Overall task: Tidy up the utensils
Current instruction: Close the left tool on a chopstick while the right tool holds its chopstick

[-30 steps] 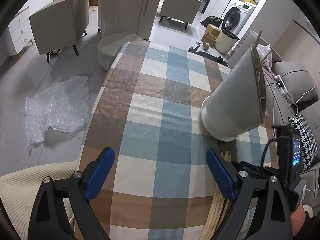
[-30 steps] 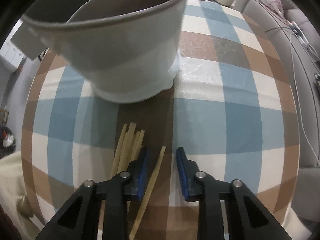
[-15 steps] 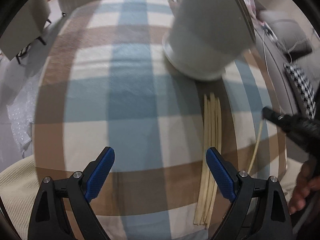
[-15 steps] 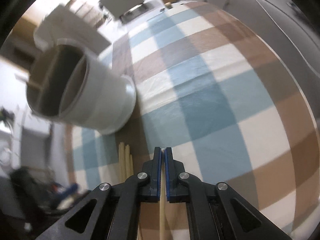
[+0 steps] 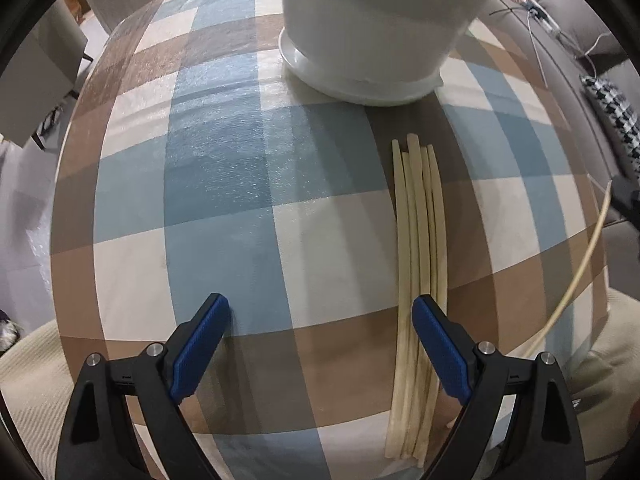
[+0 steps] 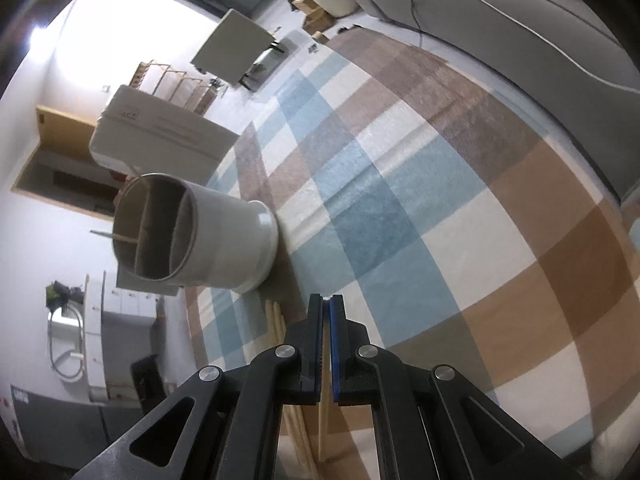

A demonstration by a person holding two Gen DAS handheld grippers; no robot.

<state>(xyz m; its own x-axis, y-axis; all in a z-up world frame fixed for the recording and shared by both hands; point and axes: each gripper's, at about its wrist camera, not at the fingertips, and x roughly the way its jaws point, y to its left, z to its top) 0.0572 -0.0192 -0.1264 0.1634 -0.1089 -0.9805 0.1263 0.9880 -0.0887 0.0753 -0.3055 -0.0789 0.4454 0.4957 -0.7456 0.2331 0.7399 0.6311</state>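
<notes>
Two grippers are in play. Your left gripper (image 5: 320, 344) hangs just above the near end of the worktop (image 5: 240, 184), its blue pads spread wide with nothing between them. Its right pad sits over the near part of a bundle of pale chopsticks (image 5: 418, 248), which lie flat and side by side on the checked cloth, their far tips pointing toward the utensil holder (image 5: 376, 32). That holder is a white round tub on a wider base, standing upright just beyond the chopstick tips without touching them.

Your right gripper (image 6: 325, 344) has its pads pressed almost together, and a single chopstick (image 6: 323, 436) runs down between them, showing as a thin pale strip below the pads. From the left wrist view the same stick (image 5: 580, 276) appears off to the right, lifted clear of the cloth and slanting upward toward a dark gripper part at the picture's edge. From the right wrist view the holder (image 6: 224, 240) looks tipped only because the camera is rolled; its inside is split by partitions, and a thin stick seems to lean across the rim, though that is hard to make out. The remaining chopsticks (image 6: 276, 316) show just left of the right gripper.
</notes>
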